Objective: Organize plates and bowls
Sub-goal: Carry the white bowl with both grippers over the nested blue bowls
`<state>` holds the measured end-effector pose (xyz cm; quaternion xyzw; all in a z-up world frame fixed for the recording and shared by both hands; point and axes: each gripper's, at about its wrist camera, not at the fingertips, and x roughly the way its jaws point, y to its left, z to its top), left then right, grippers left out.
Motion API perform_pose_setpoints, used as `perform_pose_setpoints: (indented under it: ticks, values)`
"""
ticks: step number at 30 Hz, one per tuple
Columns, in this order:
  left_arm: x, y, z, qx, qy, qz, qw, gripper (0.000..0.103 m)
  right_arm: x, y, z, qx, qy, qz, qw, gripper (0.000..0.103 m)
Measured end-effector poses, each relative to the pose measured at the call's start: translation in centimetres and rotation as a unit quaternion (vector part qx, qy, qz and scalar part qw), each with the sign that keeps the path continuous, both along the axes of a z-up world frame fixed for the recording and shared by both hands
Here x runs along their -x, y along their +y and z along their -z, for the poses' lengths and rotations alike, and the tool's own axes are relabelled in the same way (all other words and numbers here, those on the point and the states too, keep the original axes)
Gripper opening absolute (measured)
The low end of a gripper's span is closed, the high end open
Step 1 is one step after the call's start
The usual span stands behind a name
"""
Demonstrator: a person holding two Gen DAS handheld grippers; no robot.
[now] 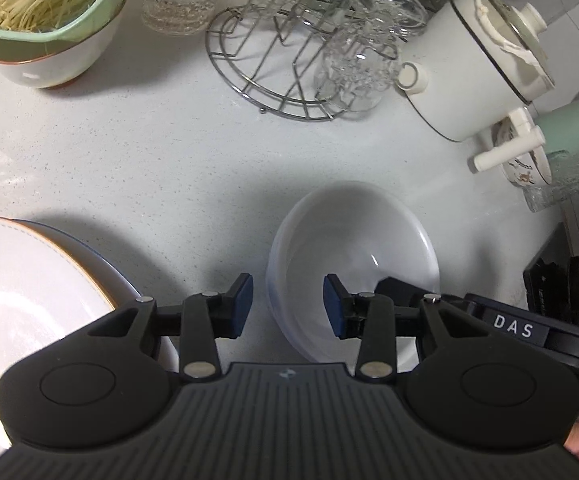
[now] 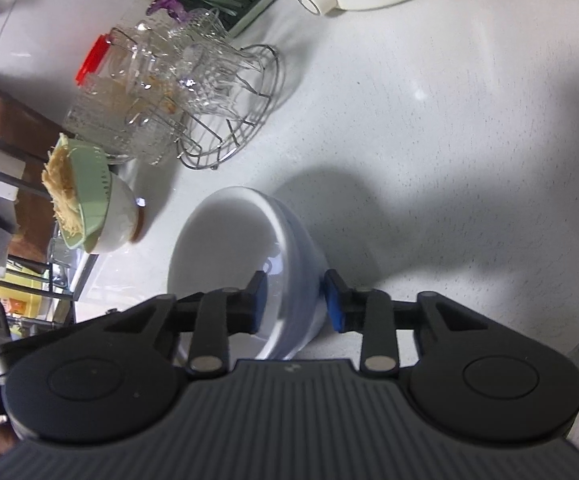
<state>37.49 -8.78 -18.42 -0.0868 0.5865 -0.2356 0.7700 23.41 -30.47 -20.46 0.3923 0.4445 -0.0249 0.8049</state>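
A stack of plates (image 1: pixel 29 280) sits at the counter's (image 1: pixel 169 168) near left edge, and just right of it, mid-counter, stands the white bowl (image 1: pixel 353 256) — glazed ceramic by the look, so stiff, slick, fairly heavy and easy to chip. The left gripper (image 1: pixel 288 306) hangs part-open at the bowl's left rim, pressing nothing. The right gripper (image 2: pixel 296 300) straddles the bowl's right wall, one pad inside and one outside, part-open; I cannot tell that it pinches yet. The rim wall looks the best hold — squeeze firmly, lift level
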Motion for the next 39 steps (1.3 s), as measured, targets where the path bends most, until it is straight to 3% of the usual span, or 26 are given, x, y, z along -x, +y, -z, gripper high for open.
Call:
perform_pose_setpoints:
  ticks: [8,15,28,39]
  values:
    - [-0.5,-0.3,0.8,0.007,0.007,0.007,0.9999,0.030,0.1,0.1,0.3,0.002,0.006,0.009,1.000,0.027]
    - [0.1,-1.1,0.0,0.002,-0.008,0.034,0.9994,0.030,0.6,0.2,-0.1,0.015,0.012,0.015,1.000,0.024]
    - [4.6,-1.3,-4.7,0.016,-0.023,0.042,0.9987,0.030,5.2,0.0,-4.0,0.021,0.004,0.018,1.000,0.025]
    - [11.1,0.4,-9.0,0.011,-0.056,0.018,0.9982,0.030,9.4,1.3,-8.1,0.044,-0.040,-0.015,0.998,0.025]
